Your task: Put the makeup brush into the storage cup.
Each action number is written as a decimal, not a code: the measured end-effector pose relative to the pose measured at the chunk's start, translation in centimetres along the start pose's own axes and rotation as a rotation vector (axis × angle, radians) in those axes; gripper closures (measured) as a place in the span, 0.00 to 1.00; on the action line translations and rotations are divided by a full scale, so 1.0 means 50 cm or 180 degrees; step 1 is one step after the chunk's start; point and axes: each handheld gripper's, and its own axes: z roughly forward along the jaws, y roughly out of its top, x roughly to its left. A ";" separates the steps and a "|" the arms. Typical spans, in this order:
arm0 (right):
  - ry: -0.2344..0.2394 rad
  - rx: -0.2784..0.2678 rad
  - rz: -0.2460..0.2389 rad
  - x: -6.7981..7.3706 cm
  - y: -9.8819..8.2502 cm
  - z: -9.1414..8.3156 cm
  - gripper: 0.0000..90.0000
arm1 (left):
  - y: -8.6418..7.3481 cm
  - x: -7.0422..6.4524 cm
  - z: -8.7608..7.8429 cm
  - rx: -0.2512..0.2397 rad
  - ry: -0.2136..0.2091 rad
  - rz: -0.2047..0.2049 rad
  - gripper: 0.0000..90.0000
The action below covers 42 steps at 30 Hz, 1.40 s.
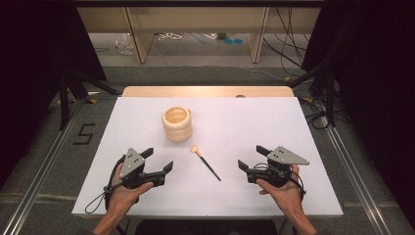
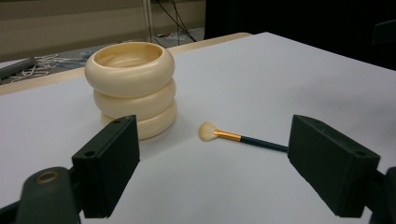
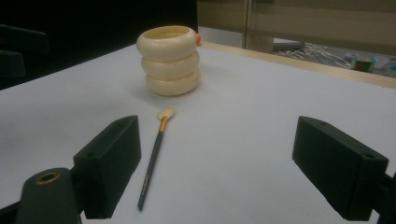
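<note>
A cream ribbed holder (image 1: 176,124) shaped like three stacked rings stands upright on the white table (image 1: 244,122), its mouth open at the top (image 2: 131,88) (image 3: 170,59). In front of it lies a small makeup brush (image 1: 205,162) with a dark handle, gold ferrule and pale bristles pointing toward the holder (image 2: 243,137) (image 3: 154,156). My left gripper (image 1: 157,160) rests at the near left, open and empty, aimed toward the brush. On the near right sits my right gripper (image 1: 252,157), likewise open with nothing between its jaws.
The white sheet covers a wooden tabletop (image 1: 205,91) whose far edge shows. Beyond it are wooden shelf legs (image 1: 139,39) and loose cables (image 1: 288,49) on the floor. Metal rails (image 1: 44,166) run along both sides of the table.
</note>
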 end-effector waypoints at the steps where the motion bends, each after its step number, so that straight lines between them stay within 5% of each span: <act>1: -0.0009 0.0017 -0.0002 0.000 0.000 -0.001 0.18 | 0.000 0.000 0.000 0.0000 0.0000 0.0003 0.19; 25: 0.0103 0.0242 -0.0078 0.002 0.009 0.024 0.22 | -0.001 -0.001 0.002 0.0007 0.0000 0.0003 0.19; 28: 0.0072 0.0434 -0.0141 0.002 0.020 0.039 0.23 | -0.001 -0.001 0.003 0.0008 -0.0004 0.0000 0.19; 42: 0.0186 0.0837 -0.0262 0.004 0.060 0.089 0.26 | -0.002 0.000 0.002 0.0012 0.0005 -0.0020 0.19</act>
